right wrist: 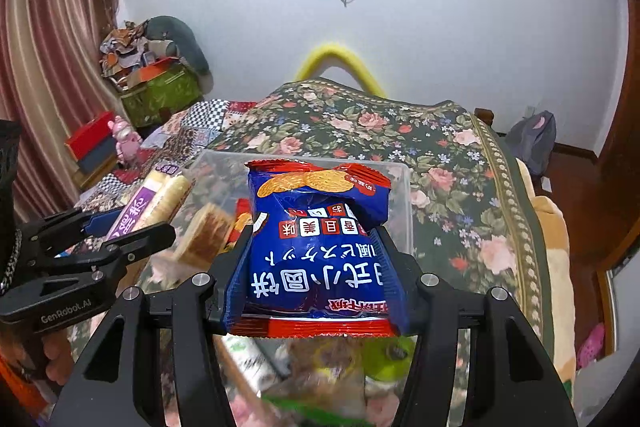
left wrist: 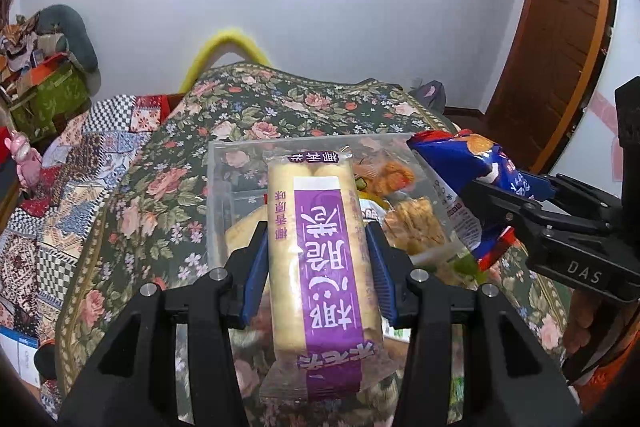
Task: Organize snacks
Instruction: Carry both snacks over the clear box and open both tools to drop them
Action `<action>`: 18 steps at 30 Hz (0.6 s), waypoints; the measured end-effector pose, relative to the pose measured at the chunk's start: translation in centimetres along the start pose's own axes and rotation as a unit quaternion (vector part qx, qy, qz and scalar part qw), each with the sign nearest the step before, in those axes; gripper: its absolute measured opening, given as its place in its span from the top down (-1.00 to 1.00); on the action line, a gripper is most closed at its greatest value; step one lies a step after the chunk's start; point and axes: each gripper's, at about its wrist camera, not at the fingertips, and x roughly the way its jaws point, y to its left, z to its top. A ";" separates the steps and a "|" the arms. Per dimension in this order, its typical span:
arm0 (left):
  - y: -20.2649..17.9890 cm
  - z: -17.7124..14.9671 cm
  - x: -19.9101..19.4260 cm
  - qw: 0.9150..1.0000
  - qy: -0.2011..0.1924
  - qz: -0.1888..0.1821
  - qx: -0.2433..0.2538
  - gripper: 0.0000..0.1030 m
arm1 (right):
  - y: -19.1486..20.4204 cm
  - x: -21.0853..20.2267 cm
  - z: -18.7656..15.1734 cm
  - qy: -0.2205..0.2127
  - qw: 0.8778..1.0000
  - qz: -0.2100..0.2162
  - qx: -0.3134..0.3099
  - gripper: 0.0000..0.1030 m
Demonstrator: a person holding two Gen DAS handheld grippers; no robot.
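My left gripper (left wrist: 318,247) is shut on a long pale rice-roll pack with a purple label (left wrist: 322,247), held above a clear plastic box (left wrist: 218,163) on the floral cloth. My right gripper (right wrist: 314,243) is shut on a blue biscuit bag with red ends (right wrist: 316,247), also over the box (right wrist: 404,203). The blue bag (left wrist: 476,179) and right gripper (left wrist: 512,195) show at the right of the left wrist view. The purple pack (right wrist: 152,203) and left gripper (right wrist: 120,231) show at the left of the right wrist view. Several snacks (left wrist: 412,223) lie in the box.
The floral cloth (right wrist: 440,155) covers the table, with a patchwork cloth (left wrist: 60,187) to its left. A green box and clutter (right wrist: 160,91) stand at the back left, a wooden door (left wrist: 560,27) at the right. More snack packs (right wrist: 320,379) lie below my right gripper.
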 end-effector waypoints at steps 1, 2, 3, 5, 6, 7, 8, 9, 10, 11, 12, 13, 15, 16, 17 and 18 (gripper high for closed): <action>0.1 0.2 0.7 1.000 0.004 -0.001 -0.002 0.10 | -0.1 0.4 0.1 0.001 1.000 -0.001 0.001 -0.03; 0.1 0.4 1.3 1.000 0.007 -0.001 -0.002 0.10 | -0.3 1.0 0.3 0.004 1.000 -0.003 0.002 -0.03; 0.1 0.5 1.7 1.000 0.009 0.000 -0.003 0.10 | -0.4 1.3 0.3 0.006 1.000 -0.004 0.003 -0.03; 0.2 0.7 2.8 1.000 0.016 -0.001 -0.004 0.10 | -0.6 2.4 0.4 0.013 1.000 -0.005 0.005 -0.03; 0.3 0.9 3.4 1.000 0.019 0.000 -0.006 0.10 | -0.7 2.8 0.4 0.016 1.000 -0.005 0.006 -0.03; 0.3 1.0 4.0 1.000 0.023 0.002 -0.007 0.10 | -0.7 3.1 0.4 0.020 1.000 -0.006 0.006 -0.03; 0.4 1.1 4.4 1.000 0.025 0.002 -0.008 0.10 | -0.8 3.5 0.3 0.025 1.000 -0.006 0.005 -0.03; 0.3 1.2 4.8 1.000 0.026 0.004 -0.008 0.10 | -0.8 3.9 0.2 0.028 1.000 -0.008 0.003 -0.03; 0.4 1.3 5.2 1.000 0.028 0.005 -0.008 0.10 | -0.8 4.2 0.1 0.032 0.999 -0.010 0.002 -0.03; 0.3 1.4 5.6 1.000 0.030 0.005 -0.008 0.10 | -0.8 4.6 -0.1 0.038 0.999 -0.012 0.000 -0.03; 0.3 1.5 6.0 0.999 0.032 0.005 -0.009 0.10 | -1.0 4.8 -0.2 0.041 0.999 -0.012 -0.001 -0.03; 0.3 1.5 6.3 0.999 0.034 0.004 -0.010 0.10 | -1.1 5.0 -0.3 0.045 0.999 -0.013 -0.003 -0.03; 0.1 1.5 7.0 0.999 0.040 0.002 -0.009 0.10 | -1.2 5.5 -0.6 0.054 0.998 -0.012 -0.005 -0.03; 0.1 1.5 7.2 0.999 0.042 0.002 -0.008 0.10 | -1.3 5.7 -0.8 0.058 0.998 -0.012 -0.005 -0.03; 0.0 1.5 7.5 0.999 0.045 0.003 -0.007 0.10 | -1.4 5.9 -0.9 0.062 0.998 -0.013 -0.005 -0.03; 0.0 1.4 7.7 0.999 0.049 0.003 -0.007 0.10 | -1.5 6.0 -1.0 0.066 0.998 -0.014 -0.005 -0.03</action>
